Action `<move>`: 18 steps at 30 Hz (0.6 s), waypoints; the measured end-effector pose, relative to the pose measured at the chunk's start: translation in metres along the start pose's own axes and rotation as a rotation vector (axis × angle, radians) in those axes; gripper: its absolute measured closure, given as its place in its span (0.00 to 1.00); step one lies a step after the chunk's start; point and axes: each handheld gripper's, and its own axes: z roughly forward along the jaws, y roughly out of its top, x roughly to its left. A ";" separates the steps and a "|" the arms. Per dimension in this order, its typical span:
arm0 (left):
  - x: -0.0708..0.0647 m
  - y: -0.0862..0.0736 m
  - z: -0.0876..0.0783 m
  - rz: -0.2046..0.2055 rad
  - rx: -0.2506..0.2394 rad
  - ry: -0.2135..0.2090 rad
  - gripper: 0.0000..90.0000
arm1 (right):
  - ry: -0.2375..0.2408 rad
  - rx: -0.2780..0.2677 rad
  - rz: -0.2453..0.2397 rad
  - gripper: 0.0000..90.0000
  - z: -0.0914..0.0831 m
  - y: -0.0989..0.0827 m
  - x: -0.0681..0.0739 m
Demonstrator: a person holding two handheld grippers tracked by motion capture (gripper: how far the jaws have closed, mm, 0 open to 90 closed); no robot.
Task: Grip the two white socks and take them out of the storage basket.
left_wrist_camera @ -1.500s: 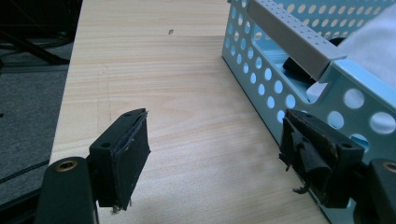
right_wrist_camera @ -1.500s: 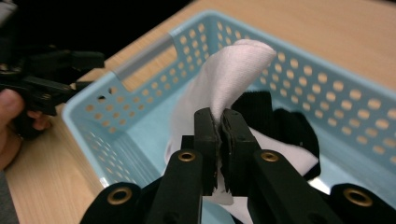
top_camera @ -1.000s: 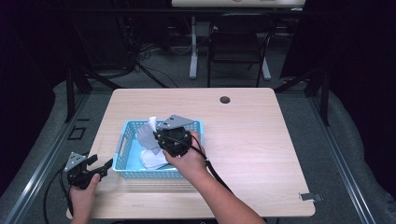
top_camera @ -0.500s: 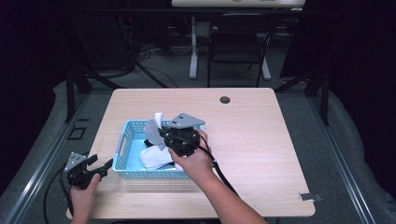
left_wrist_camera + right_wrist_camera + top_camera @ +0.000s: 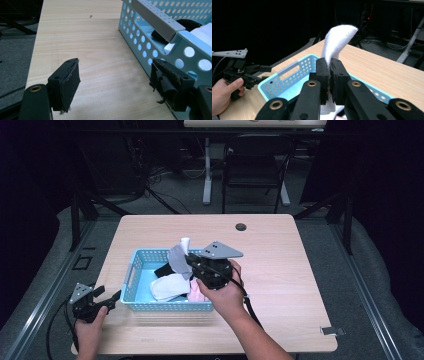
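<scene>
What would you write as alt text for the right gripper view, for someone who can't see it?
Two black jaws of the right tool are pinched shut on a white sock, whose free end stands up above them. Behind lies a light blue perforated basket on a pale wooden table. At far left a hand holds the left tool beside the basket.

Right gripper (image 5: 189,262) mid-frame, jaws clamped shut; left gripper (image 5: 111,301) lower left, jaws wide apart.
</scene>
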 end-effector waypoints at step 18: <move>-0.001 0.000 0.000 0.001 0.003 0.001 0.26 | -0.102 -0.025 0.038 0.95 -0.055 -0.021 -0.030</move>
